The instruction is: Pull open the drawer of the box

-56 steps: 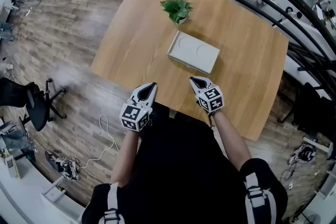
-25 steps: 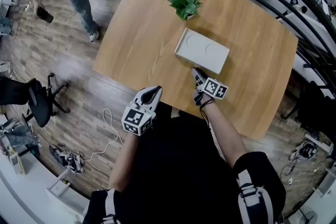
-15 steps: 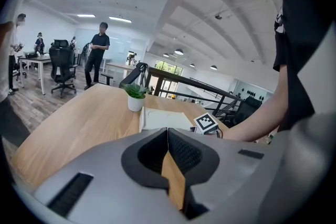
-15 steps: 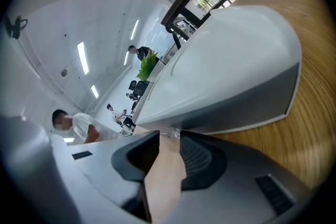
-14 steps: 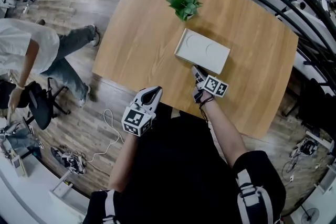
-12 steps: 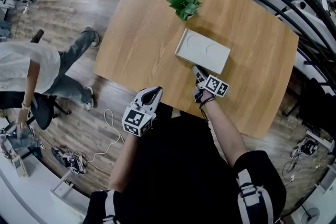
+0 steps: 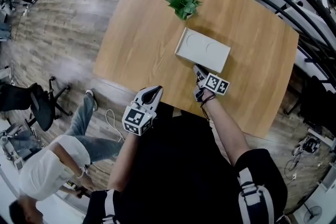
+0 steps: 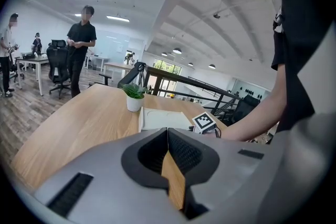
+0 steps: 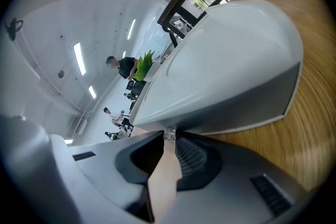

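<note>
Left tongs, together and empty, wait at 7 o'clock of the box, mid-counter. Right tongs have just been closing onto its drawer knob. Pull straight toward 6 o'clock, slowly, lest the box slide.

The box is flat, pale grey-white and rectangular, with rounded corners and two shallow round dents side by side in its top. It lies flat near the middle of the table, turned askew to the table's edges, with one long side facing the table's near edge. The drawer takes up that long side. It looks pushed fully in, its darker grey front flush with the box. A small metal knob sticks out of the drawer front, just above the table top.
</note>
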`<state>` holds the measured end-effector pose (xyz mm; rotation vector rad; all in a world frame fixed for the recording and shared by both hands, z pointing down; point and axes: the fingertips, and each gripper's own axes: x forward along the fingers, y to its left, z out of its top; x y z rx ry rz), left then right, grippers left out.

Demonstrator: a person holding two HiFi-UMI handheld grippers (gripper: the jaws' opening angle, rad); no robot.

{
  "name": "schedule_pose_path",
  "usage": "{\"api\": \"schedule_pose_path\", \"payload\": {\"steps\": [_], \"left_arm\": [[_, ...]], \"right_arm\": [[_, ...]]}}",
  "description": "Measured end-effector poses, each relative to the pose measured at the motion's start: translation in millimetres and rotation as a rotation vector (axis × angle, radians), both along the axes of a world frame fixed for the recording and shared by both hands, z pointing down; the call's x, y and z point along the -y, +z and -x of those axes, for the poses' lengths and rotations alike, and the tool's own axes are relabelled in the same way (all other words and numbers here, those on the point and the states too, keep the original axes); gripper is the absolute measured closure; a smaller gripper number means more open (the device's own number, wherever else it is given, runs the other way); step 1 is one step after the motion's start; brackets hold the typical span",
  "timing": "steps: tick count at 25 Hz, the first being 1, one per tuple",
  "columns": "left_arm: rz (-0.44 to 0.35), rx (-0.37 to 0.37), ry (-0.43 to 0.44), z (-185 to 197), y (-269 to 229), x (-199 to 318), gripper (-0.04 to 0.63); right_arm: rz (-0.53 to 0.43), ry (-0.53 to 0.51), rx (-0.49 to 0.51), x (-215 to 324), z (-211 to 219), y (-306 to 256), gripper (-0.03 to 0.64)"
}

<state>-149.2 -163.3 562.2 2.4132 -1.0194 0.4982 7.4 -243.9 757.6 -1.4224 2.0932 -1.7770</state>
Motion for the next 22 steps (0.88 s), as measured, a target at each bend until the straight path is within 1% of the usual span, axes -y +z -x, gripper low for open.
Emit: {"api": "schedule_pose_path", "payload": {"steps": [9, 22], "left_arm": [[0.002, -0.006, -0.011, -4, 1, -7, 0.571], [-0.014, -0.006, -0.036, -9, -4, -20, 0.571]], "right_arm": [[0.006, -0.026, 0.009, -2, 1, 0, 0.537], [0.022, -0.051, 0.031, -21, 10, 0, 0.537]]}}
